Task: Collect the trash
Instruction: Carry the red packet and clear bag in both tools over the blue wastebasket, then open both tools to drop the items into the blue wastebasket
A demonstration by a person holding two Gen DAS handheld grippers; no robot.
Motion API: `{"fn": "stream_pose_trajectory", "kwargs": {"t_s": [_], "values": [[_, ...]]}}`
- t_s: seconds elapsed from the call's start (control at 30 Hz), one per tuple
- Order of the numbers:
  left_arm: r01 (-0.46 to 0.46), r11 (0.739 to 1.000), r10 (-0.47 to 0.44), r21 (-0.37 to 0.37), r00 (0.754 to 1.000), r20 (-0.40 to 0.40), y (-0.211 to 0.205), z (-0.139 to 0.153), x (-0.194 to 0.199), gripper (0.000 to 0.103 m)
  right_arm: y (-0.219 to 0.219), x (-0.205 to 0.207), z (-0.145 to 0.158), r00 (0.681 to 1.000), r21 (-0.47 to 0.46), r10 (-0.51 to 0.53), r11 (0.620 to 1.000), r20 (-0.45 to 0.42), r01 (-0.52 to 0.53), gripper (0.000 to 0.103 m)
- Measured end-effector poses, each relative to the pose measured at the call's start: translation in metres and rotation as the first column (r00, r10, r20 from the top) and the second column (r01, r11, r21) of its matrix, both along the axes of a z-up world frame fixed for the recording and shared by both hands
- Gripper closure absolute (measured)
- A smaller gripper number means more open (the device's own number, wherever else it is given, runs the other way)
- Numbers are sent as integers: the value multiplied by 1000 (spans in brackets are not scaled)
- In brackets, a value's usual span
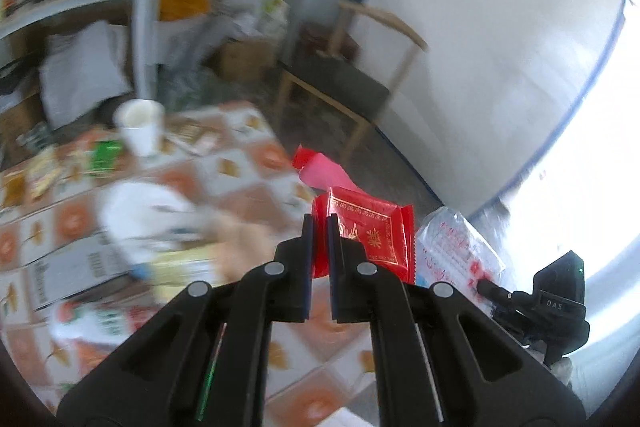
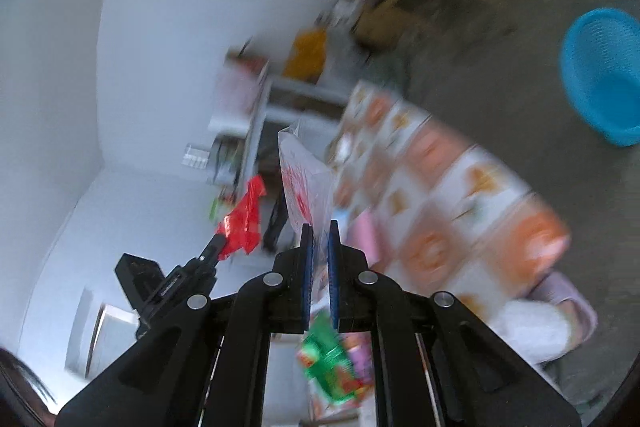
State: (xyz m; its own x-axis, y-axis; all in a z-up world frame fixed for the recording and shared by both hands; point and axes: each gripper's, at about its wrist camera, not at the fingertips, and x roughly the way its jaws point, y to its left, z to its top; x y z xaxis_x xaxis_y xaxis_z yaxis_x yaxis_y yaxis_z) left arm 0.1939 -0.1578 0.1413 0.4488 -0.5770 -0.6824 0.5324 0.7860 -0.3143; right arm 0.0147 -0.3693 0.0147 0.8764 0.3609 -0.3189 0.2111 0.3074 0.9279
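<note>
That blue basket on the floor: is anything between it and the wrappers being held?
Nothing visible blocks the way. In the right wrist view the blue basket sits on bare floor beyond the table's edge. The right gripper holds a clear wrapper, the left gripper a red wrapper.

White walls, grey floor, wooden chair, patterned tablecloth.
</note>
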Motion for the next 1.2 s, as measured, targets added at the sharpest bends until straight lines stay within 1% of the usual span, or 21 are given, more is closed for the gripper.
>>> {"fn": "stream_pose_trajectory", "kwargs": {"t_s": [0.03, 0.07, 0.13, 0.2, 0.23, 0.3, 0.33, 0.47, 0.57, 0.63, 0.7, 0.73, 0.77, 0.8, 0.83, 0.87, 0.9, 0.97, 1.0, 1.07, 1.2], "values": [[38, 999, -37, 16, 999, -16, -23, -5, 1, 98, -16, -13, -5, 999, -8, -52, 999, -14, 51, 96], [83, 996, -81, 39, 996, -40, -57, -14, 3, 98, -27, -24, -9, 996, -15, -89, 996, -25, 88, 96], [150, 985, -145, 84, 987, -70, -110, -30, 3, 98, -56, -48, -25, 982, -17, -180, 984, -64, 179, 96], [190, 974, -179, 122, 979, -96, -153, -47, 5, 98, -81, -65, -41, 964, -7, -243, 970, -105, 244, 96], [218, 965, -203, 145, 973, -112, -176, -57, 5, 98, -91, -69, -47, 958, -3, -263, 964, -118, 264, 96], [267, 944, -239, 192, 958, -155, -221, -84, 6, 98, -113, -81, -68, 934, -7, -316, 948, -166, 319, 96], [296, 930, -260, 219, 949, -180, -249, -101, 5, 97, -123, -84, -80, 926, 3, -329, 942, -185, 336, 96], [355, 893, -285, 278, 922, -262, -312, -159, 5, 97, -153, -85, -122, 890, 9, -371, 922, -264, 387, 96], [366, 874, -278, 319, 916, -289, -348, -195, 10, 97, -175, -77, -157, 864, 13, -381, 913, -329, 408, 96], [363, 865, -263, 345, 915, -305, -371, -221, 15, 97, -189, -72, -173, 856, 17, -380, 911, -350, 411, 96], [358, 863, -249, 355, 915, -317, -385, -239, 20, 97, -203, -61, -191, 831, -12, -404, 901, -382, 433, 95], [361, 861, -247, 359, 913, -326, -393, -250, 21, 95, -211, -55, -198, 828, -22, -406, 902, -386, 432, 94], [367, 858, -248, 359, 909, -334, -397, -258, 27, 89, -218, -47, -209, 826, -27, -402, 904, -396, 427, 91], [365, 859, -243, 360, 908, -340, -402, -265, 31, 75, -225, -40, -214, 817, -33, -405, 902, -411, 430, 91], [350, 864, -228, 362, 913, -339, -406, -272, 34, 65, -231, -34, -223, 809, -42, -407, 901, -425, 432, 88], [338, 872, -220, 355, 917, -333, -403, -273, 36, 51, -237, -26, -234, 807, -53, -399, 906, -435, 420, 78], [324, 882, -213, 342, 922, -324, -403, -274, 37, 50, -242, -19, -244, 796, -78, -393, 911, -460, 405, 69], [317, 894, -213, 316, 923, -322, -399, -271, 37, 48, -249, -13, -260, 767, -110, -401, 908, -501, 403, 68], [317, 898, -215, 304, 921, -326, -396, -269, 38, 46, -251, -12, -266, 763, -113, -398, 910, -509, 399, 68], [316, 910, -224, 270, 920, -321, -388, -260, 40, 45, -250, -12, -271, 755, -120, -395, 911, -524, 394, 66], [309, 924, -245, 223, 930, -272, -371, -236, 42, 43, -247, -21, -266, 749, -153, -410, 908, -520, 391, 64]]}}
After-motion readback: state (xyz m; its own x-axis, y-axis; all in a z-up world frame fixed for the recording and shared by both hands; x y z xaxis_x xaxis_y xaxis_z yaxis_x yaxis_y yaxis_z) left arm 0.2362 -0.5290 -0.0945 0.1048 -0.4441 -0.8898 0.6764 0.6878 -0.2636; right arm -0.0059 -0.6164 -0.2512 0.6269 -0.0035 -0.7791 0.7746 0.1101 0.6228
